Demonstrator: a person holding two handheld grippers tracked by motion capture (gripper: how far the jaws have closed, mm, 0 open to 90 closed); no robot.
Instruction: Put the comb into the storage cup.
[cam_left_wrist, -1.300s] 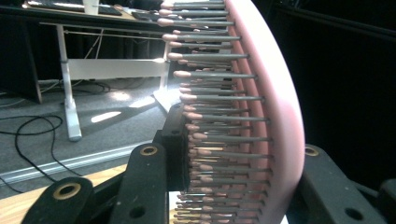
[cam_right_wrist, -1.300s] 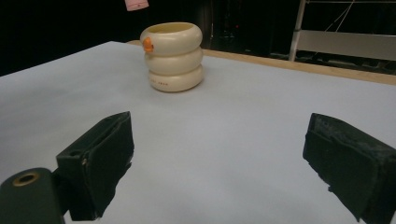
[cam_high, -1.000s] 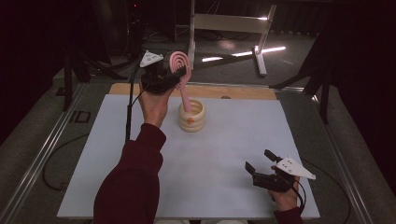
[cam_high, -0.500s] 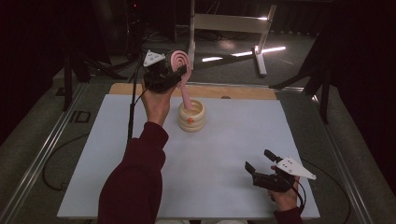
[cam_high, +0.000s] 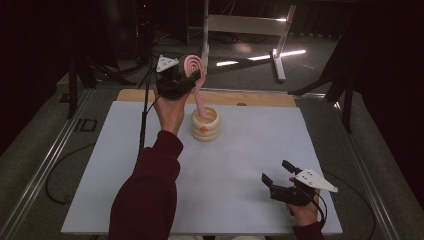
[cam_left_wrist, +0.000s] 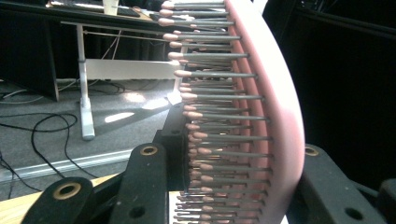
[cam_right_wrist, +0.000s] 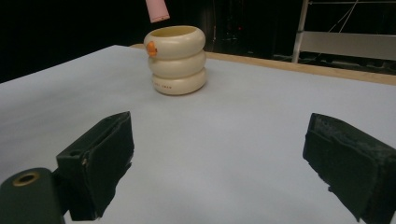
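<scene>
My left gripper is raised over the back of the table, shut on the head of a pink hairbrush. The brush's handle hangs down toward a cream ribbed cup. In the left gripper view the bristles and pink back of the hairbrush sit between the black jaws. In the right gripper view the handle tip hangs just above the rim of the cup. My right gripper rests open near the front right of the mat, with nothing between its pads.
A white mat covers the table, with a wooden strip along the back edge. Beyond the table a white metal frame stands on the floor. Cables trail on the floor at the left.
</scene>
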